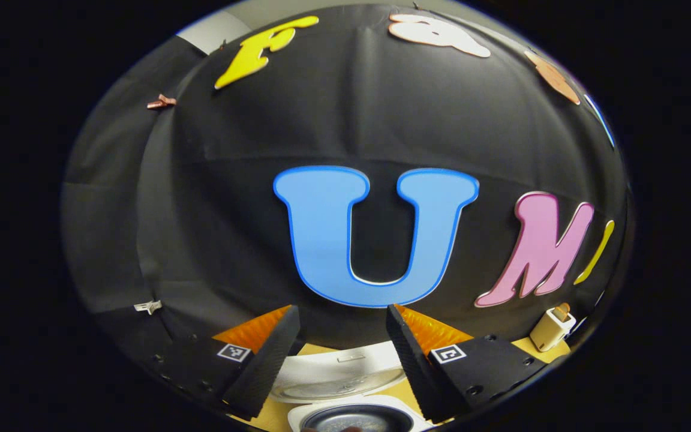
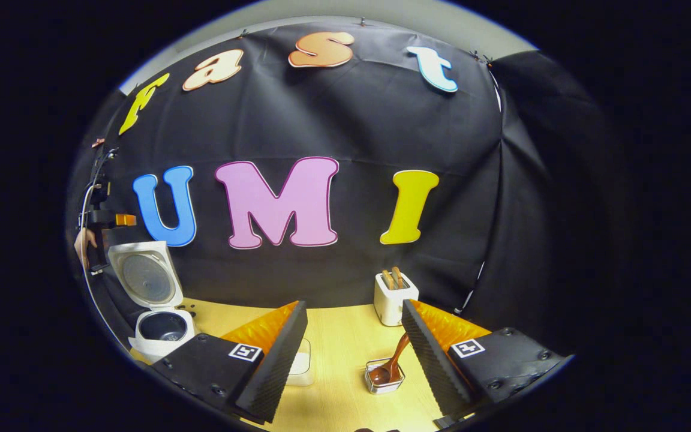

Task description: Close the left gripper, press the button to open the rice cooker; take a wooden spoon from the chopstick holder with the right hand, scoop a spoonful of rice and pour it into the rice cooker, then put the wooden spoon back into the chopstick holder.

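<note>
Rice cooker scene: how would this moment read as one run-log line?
white rice cooker: lid open | brown wooden spoon: in small clear holder | left gripper: open | right gripper: open, empty

Your left gripper (image 1: 343, 336): two wedge-shaped fingers, ribbed inner faces, flat mounting plates behind, each plate with square black-and-white marker tag and dark round screw holes. Your right gripper (image 2: 354, 336), same build: wedge fingers with ridged faces, one marker tag per plate, screws along plate edges. In right gripper view, far left, your other gripper seen from outside: dark boxy body, thin cable looping down, your hand (image 2: 83, 245) on it.
</note>
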`<state>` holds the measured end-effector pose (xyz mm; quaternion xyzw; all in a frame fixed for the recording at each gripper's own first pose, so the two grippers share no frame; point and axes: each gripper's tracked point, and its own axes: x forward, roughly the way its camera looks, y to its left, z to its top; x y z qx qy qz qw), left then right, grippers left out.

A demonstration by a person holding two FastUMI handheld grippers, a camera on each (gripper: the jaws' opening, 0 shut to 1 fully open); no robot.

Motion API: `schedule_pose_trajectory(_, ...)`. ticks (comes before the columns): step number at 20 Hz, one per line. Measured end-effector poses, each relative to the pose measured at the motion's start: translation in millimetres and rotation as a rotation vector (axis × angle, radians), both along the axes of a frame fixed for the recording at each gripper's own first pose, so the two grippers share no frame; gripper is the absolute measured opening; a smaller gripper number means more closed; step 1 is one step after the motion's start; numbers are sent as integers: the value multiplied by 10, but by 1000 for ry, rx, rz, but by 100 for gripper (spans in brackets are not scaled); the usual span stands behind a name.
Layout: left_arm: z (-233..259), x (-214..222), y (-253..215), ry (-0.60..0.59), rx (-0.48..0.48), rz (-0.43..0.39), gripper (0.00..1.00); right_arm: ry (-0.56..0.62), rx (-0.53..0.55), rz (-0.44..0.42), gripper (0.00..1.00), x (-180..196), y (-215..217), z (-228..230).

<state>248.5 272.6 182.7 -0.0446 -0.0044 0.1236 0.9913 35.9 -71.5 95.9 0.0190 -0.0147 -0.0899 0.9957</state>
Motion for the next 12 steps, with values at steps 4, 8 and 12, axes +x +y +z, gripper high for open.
schedule_pose_trajectory(4, -255, 382, 108, 85, -11, -25, 93, 35, -21, 1, 98, 3, 233, -86)
schedule_pose_trajectory(8, -474, 510, 28, 174, -66, -34, 93, 57, -27, 27, 98, 83, 452, -189)
schedule_pose_trajectory(12, -590, 512, 85, 235, -93, -37, 94, 57, -24, 58, 96, 164, 569, -266)
